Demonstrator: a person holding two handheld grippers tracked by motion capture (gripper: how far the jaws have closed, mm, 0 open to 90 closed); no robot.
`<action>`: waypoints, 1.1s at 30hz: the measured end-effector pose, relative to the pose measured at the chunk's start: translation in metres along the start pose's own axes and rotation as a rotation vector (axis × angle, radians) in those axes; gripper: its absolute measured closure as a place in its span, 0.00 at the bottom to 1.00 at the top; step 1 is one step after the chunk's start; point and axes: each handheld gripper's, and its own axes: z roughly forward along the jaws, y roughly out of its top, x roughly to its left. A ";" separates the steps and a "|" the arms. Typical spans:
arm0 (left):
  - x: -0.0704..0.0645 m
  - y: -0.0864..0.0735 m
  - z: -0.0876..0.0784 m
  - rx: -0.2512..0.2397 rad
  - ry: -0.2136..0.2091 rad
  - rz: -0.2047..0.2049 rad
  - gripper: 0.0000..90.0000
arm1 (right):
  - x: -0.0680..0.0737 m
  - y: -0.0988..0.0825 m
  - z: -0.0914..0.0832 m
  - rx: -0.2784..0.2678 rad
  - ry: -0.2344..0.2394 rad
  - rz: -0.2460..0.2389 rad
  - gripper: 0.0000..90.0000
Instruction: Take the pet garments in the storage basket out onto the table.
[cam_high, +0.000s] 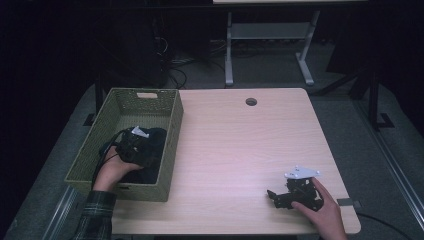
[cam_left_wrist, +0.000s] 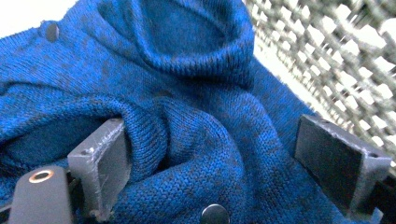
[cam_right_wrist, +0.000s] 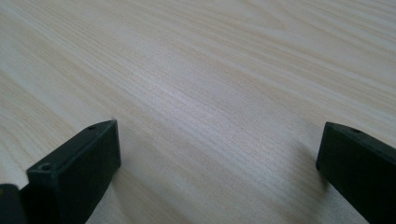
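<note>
Left tool (cam_left_wrist: 210, 154) wide over blue knit garment (cam_left_wrist: 187, 107), inside woven basket (cam_high: 170, 150)

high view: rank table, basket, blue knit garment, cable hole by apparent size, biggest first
1. Table, the largest by far.
2. Basket, covering much of the left side.
3. Blue knit garment, a dark heap inside the basket, partly hidden by the left tongs, so its full extent is unsure.
4. Cable hole, the smallest.

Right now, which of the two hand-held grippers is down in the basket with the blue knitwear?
The left gripper, inside the woven basket, jaws open around a fold of the blue sweater. The right gripper rests on bare table.
</note>
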 end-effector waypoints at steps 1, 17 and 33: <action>0.000 0.000 0.001 0.011 -0.001 -0.004 0.15 | 0.000 0.000 0.000 0.000 0.000 0.000 0.00; 0.000 0.000 0.001 0.104 -0.012 -0.016 0.68 | 0.000 0.000 0.000 -0.001 0.000 0.002 0.00; 0.016 -0.001 -0.025 -0.073 -0.094 -0.146 0.79 | 0.000 0.000 0.000 0.000 0.002 -0.001 0.00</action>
